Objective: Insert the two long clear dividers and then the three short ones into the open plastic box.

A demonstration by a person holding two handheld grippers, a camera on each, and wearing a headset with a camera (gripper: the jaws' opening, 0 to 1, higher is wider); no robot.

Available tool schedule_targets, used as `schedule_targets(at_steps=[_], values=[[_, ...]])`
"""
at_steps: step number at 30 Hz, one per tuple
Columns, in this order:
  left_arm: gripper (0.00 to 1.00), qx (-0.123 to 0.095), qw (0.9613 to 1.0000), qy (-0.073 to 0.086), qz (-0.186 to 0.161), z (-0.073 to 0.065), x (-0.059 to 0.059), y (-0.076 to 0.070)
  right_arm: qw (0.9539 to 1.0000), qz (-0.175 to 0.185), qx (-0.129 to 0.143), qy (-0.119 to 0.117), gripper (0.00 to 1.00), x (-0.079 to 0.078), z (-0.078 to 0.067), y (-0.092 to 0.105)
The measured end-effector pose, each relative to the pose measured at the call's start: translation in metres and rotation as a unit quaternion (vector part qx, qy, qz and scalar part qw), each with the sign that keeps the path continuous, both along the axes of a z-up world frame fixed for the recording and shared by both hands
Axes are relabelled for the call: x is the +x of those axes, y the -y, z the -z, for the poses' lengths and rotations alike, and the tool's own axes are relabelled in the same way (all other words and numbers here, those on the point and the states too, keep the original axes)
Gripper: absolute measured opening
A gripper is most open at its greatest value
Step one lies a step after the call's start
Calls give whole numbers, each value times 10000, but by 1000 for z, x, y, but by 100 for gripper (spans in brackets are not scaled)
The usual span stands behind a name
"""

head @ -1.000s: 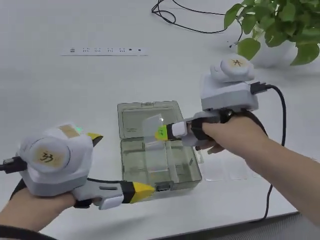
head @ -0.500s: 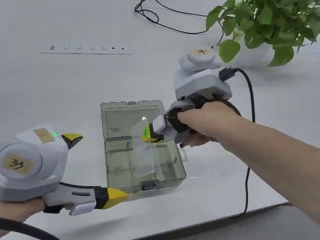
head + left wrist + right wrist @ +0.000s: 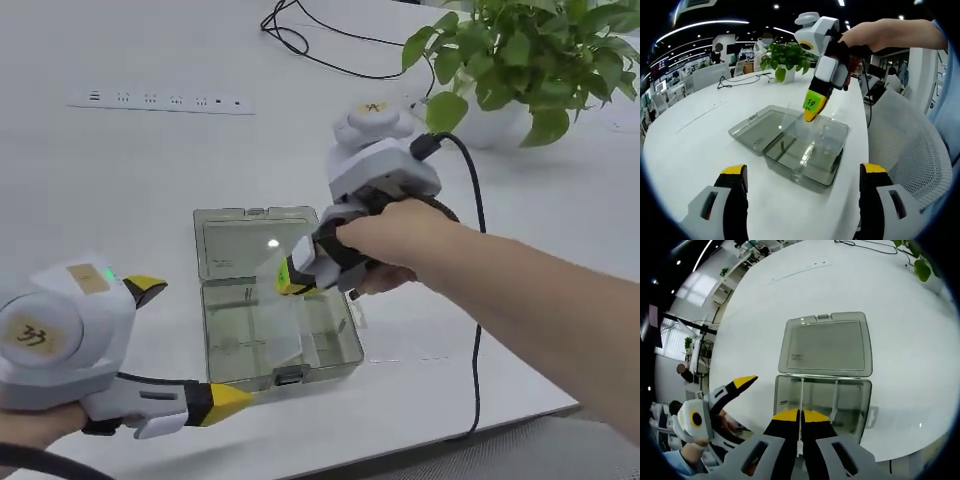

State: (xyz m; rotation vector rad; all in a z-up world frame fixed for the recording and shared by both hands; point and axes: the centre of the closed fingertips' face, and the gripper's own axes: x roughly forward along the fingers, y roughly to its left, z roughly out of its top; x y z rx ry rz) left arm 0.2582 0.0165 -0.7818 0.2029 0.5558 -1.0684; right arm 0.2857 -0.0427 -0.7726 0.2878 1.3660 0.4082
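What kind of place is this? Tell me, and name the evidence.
Likely an open-plan office or lab: a white workbench with a power strip, a potted plant, and ceiling lights overhead.

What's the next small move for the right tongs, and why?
Probably ease the right tongs straight down, keeping the clear divider upright, until it seats. They are shut on its top edge above the base of the open box, and its lower part seems to sit between the walls. The left tongs are open near the box front, apart from the divider.
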Motion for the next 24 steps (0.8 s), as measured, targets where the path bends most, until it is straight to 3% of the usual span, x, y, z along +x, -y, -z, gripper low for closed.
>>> schedule_targets(at_steps=[8, 24], values=[[93, -39, 9999, -20, -118, 1, -1, -9, 9998, -134, -156, -18, 1, -7, 2, -4], [91, -49, 9999, -74, -127, 6, -4, -11, 9991, -117, -374, -166, 2, -10, 12, -5]])
